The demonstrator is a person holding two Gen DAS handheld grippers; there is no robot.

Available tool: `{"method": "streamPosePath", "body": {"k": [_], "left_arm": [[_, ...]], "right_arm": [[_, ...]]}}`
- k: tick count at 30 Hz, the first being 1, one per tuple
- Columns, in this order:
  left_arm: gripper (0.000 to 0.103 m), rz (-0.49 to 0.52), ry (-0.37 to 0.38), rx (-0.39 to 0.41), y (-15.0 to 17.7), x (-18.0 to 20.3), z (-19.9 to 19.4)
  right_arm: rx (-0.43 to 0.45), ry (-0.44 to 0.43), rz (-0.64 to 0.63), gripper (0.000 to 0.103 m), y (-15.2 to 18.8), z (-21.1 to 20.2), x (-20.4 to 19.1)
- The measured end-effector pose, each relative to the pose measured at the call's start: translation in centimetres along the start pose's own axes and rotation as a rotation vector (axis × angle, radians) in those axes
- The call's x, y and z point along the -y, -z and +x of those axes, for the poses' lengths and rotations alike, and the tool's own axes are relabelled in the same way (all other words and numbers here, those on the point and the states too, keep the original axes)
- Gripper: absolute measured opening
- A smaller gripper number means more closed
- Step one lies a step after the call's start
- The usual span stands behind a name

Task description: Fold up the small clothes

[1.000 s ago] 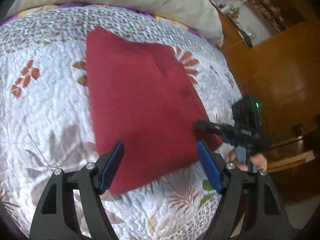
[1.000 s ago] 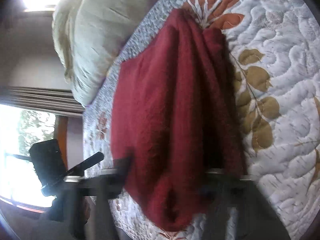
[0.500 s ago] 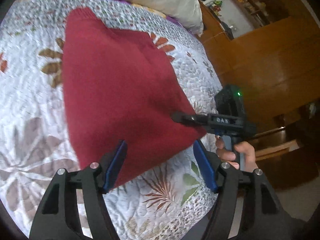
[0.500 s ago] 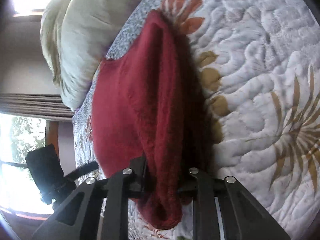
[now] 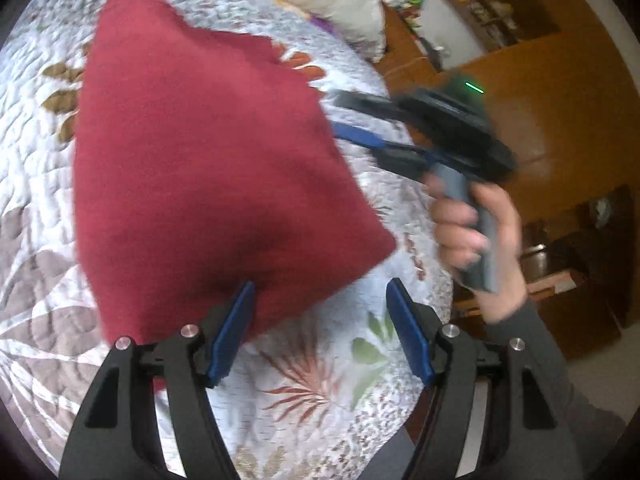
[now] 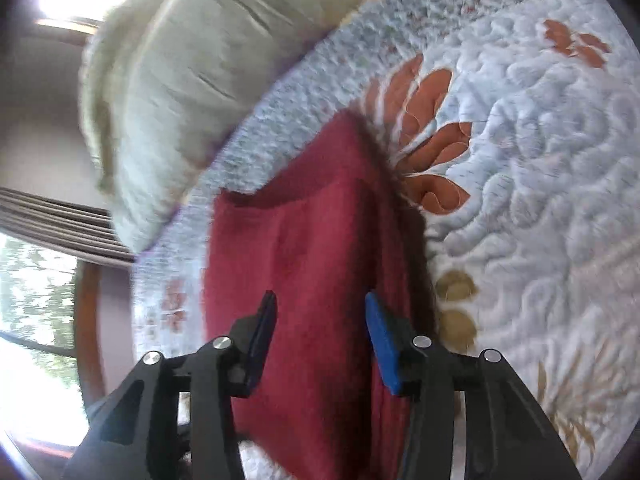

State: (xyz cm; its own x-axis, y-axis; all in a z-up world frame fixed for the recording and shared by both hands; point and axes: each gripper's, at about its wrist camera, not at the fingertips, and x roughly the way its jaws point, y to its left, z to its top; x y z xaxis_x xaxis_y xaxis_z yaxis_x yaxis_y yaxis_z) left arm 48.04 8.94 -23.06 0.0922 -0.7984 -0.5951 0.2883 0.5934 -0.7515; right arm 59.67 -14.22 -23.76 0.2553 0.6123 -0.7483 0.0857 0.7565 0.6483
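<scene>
The folded dark red garment (image 5: 208, 168) lay on the quilted bedspread (image 5: 36, 92) of the bed, its long axis running from the near edge of the bed up toward the pale pillow (image 6: 208, 64) at the head end, the far tip narrowing to a corner close to the pillow. In the left wrist view its left side ran roughly straight along that axis, with a broad band of bare quilt open between it and the left side of the bed; its right side flared out to a blunt corner pointing at the right edge of the bed, where only a narrow strip of quilt remained before the wooden furniture (image 5: 560, 128) beyond. The left gripper (image 5: 320, 320) hung over the near corner of the garment with its blue pads wide apart and nothing between them, the left pad over the cloth's edge and the right pad above bare quilt. Further right, the right gripper (image 6: 320, 328), held in a hand (image 5: 476, 232), was partly spread and empty, its fingers over the garment's right margin; whether they touched the cloth could not be told through the blur.
</scene>
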Motion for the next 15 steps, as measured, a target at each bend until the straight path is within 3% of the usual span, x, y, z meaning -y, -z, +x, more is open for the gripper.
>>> {"method": "streamPosePath", "body": {"k": [1, 2, 3, 5, 7, 10, 12, 15], "left_arm": [[0.067, 0.001, -0.004, -0.013, 0.0, 0.0, 0.5], [0.067, 0.001, -0.005, -0.031, 0.1, 0.0, 1.1], [0.067, 0.001, -0.006, -0.044, 0.1, -0.1, 1.5], [0.067, 0.007, -0.014, -0.064, 0.4, -0.3, 2.4], [0.067, 0.007, -0.005, -0.073, 0.7, -0.5, 2.9], [0.064, -0.020, 0.020, -0.094, 1.0, -1.0, 3.0], [0.062, -0.040, 0.060, -0.098, 0.8, -1.0, 2.0], [0.065, 0.004, 0.068, -0.006, -1.7, -0.2, -2.4]], "right_arm": [[-0.010, 0.030, -0.001, 0.041, -0.3, 0.9, -0.1], [-0.010, 0.048, -0.014, 0.014, -0.4, 1.4, -0.3], [0.020, 0.062, -0.058, 0.009, -0.4, 1.0, -1.0], [0.146, 0.010, -0.143, 0.008, 0.3, -1.2, -2.5], [0.234, 0.034, -0.209, 0.008, 0.9, -2.5, -3.1], [0.116, 0.114, -0.121, 0.010, 0.3, 1.3, 0.0], [0.106, 0.101, -0.107, 0.011, 0.4, 1.7, 0.8], [0.127, 0.053, -0.047, 0.029, 0.0, 0.2, 1.4]]}}
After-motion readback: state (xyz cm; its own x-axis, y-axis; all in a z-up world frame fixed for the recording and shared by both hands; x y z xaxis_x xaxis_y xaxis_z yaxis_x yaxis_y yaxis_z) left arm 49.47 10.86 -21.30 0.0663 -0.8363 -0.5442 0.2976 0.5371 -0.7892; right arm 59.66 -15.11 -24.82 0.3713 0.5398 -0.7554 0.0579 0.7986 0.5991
